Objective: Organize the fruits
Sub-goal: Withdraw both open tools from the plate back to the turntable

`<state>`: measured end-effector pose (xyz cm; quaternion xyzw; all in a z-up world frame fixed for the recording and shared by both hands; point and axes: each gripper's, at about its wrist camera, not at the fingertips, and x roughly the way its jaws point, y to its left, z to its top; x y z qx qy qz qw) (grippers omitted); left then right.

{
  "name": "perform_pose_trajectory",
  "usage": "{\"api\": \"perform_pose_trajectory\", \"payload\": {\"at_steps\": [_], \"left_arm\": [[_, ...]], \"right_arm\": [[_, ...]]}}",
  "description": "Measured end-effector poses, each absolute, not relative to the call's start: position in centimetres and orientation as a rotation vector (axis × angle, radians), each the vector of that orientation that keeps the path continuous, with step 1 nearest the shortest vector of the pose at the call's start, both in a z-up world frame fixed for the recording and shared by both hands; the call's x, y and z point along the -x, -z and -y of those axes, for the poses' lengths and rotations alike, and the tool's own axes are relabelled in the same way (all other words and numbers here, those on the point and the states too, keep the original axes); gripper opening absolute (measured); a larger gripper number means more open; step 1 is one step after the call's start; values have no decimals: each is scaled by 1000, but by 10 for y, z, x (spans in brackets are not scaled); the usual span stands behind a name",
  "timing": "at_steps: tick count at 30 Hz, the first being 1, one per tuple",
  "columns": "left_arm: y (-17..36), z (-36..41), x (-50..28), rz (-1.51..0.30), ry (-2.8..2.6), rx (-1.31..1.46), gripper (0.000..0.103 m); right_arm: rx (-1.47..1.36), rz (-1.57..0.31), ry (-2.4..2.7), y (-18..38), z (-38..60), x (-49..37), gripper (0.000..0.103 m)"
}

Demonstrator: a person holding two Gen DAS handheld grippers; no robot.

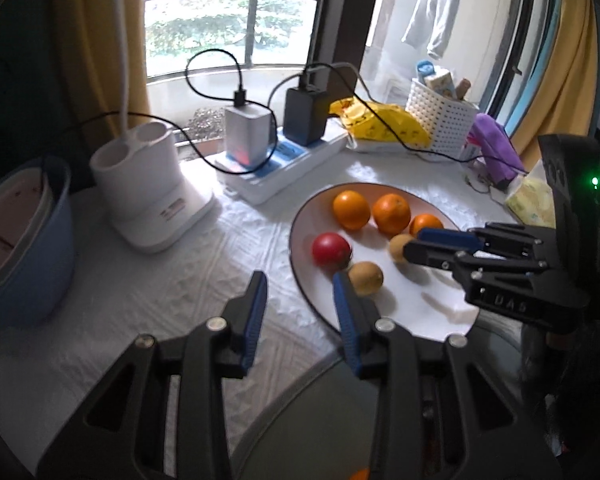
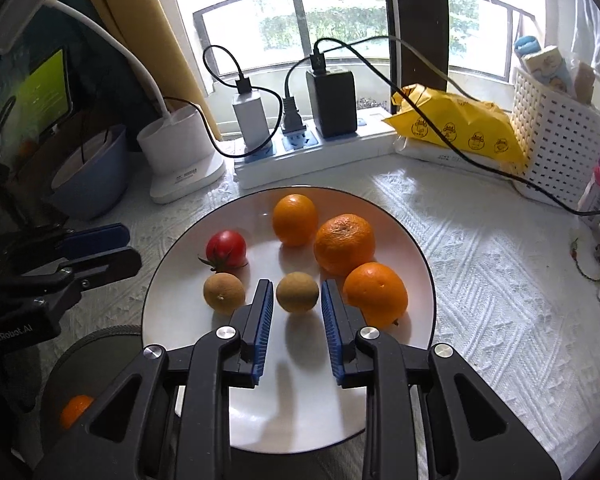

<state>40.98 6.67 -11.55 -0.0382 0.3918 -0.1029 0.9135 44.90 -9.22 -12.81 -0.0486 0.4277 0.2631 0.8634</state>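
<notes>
Right hand-held gripper (image 2: 296, 300) spread, its blue pads flanking a small brown round fruit (image 2: 297, 292) without contact, on the round white dark-rimmed plate (image 2: 412, 240); left hand-held gripper (image 1: 300, 292) spread above the white-clothed counter (image 1: 160, 300), beside the plate.

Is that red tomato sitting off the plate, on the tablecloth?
No, the tomato lies on the plate, left of the oranges and behind a brown fruit.
</notes>
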Motion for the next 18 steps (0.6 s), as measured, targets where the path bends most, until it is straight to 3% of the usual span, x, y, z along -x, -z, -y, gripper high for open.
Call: {"api": "perform_pose_trajectory", "payload": {"at_steps": [18], "left_arm": [[85, -71, -341, -724, 213, 108, 37]], "right_arm": [[152, -829, -541, 82, 94, -387, 27]]}}
